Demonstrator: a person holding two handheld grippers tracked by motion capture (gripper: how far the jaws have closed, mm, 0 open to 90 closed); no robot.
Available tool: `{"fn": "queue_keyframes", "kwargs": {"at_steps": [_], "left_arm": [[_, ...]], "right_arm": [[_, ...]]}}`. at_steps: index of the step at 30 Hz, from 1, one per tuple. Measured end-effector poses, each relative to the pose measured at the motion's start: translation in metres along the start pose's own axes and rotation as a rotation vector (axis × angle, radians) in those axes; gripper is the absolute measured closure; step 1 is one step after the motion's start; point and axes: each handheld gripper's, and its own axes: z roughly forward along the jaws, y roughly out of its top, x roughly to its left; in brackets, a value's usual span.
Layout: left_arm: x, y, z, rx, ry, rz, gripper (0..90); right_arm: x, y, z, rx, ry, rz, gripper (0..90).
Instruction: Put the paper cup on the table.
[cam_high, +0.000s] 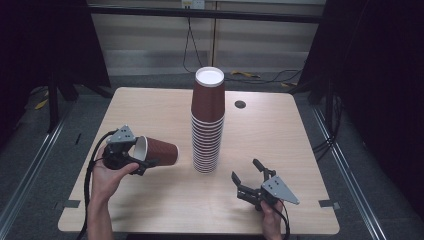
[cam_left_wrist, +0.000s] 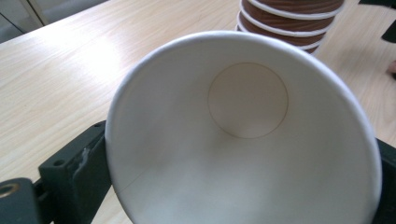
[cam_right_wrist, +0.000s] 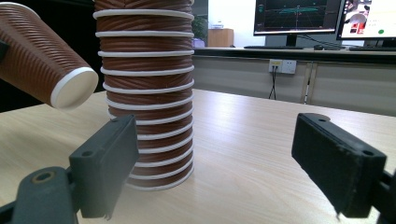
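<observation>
A tall stack of brown ribbed paper cups (cam_high: 207, 120) stands upside down at the middle of the wooden table (cam_high: 150, 107). My left gripper (cam_high: 141, 161) is shut on the rim of a single brown cup (cam_high: 159, 151), held on its side above the table, left of the stack, its base pointing at the stack. The left gripper view looks straight into that cup's white inside (cam_left_wrist: 243, 130), with the stack (cam_left_wrist: 292, 18) beyond. My right gripper (cam_high: 247, 174) is open at the front right, nothing between its jaws, aimed at the stack (cam_right_wrist: 144, 93); the held cup (cam_right_wrist: 44, 58) shows at upper left.
A small dark round hole (cam_high: 240, 104) sits in the table behind the stack. Cables (cam_high: 260, 76) lie on the floor past the far edge. Monitors (cam_right_wrist: 322, 18) on a desk stand in the background of the right gripper view.
</observation>
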Motion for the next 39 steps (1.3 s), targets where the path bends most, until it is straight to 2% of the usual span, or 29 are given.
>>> {"fn": "queue_keyframes", "kwargs": {"at_steps": [3, 6, 10, 13, 15, 21, 24, 27, 30, 33, 34, 37, 39], "left_arm": [[0.006, 0.007, 0.000, 0.029, 0.012, 0.004, 3.6], [0.011, 0.013, 0.001, 0.082, 0.038, 0.021, 3.6], [0.015, 0.020, 0.004, 0.120, 0.050, 0.031, 3.5], [0.019, 0.025, 0.009, 0.144, 0.071, 0.023, 3.3], [0.021, 0.028, 0.013, 0.181, 0.067, 0.037, 3.3], [0.024, 0.038, 0.023, 0.293, 0.099, 0.080, 3.3], [0.026, 0.043, 0.029, 0.334, 0.117, 0.084, 3.2], [0.030, 0.047, 0.035, 0.370, 0.087, 0.088, 3.0], [0.033, 0.049, 0.041, 0.434, 0.109, 0.101, 2.8], [0.036, 0.050, 0.048, 0.470, 0.107, 0.105, 2.6], [0.036, 0.050, 0.050, 0.497, 0.108, 0.113, 2.4], [0.035, 0.050, 0.055, 0.554, 0.143, 0.141, 2.2], [0.033, 0.050, 0.057, 0.553, 0.139, 0.152, 1.9]], "right_arm": [[0.000, 0.000, 0.000, -0.005, 0.005, 0.002, 14.3], [0.000, 0.000, 0.000, -0.004, 0.005, 0.001, 14.3], [0.000, 0.000, 0.000, -0.005, 0.006, 0.001, 14.3], [0.000, 0.000, 0.000, -0.004, 0.008, 0.001, 14.3], [0.000, 0.000, 0.000, -0.006, 0.009, 0.000, 14.3], [-0.001, 0.000, 0.000, -0.004, 0.021, -0.001, 14.3], [-0.001, 0.000, 0.000, -0.005, 0.019, 0.000, 14.3], [0.000, 0.000, 0.000, -0.006, 0.016, -0.001, 14.3], [-0.001, 0.000, 0.000, -0.005, 0.019, 0.000, 14.3], [-0.001, 0.000, 0.000, -0.005, 0.019, -0.001, 14.3], [-0.001, 0.000, 0.000, -0.006, 0.018, -0.001, 14.3], [-0.001, 0.000, 0.000, -0.006, 0.018, -0.001, 14.3], [-0.001, 0.000, 0.000, -0.008, 0.015, -0.001, 14.3]]}}
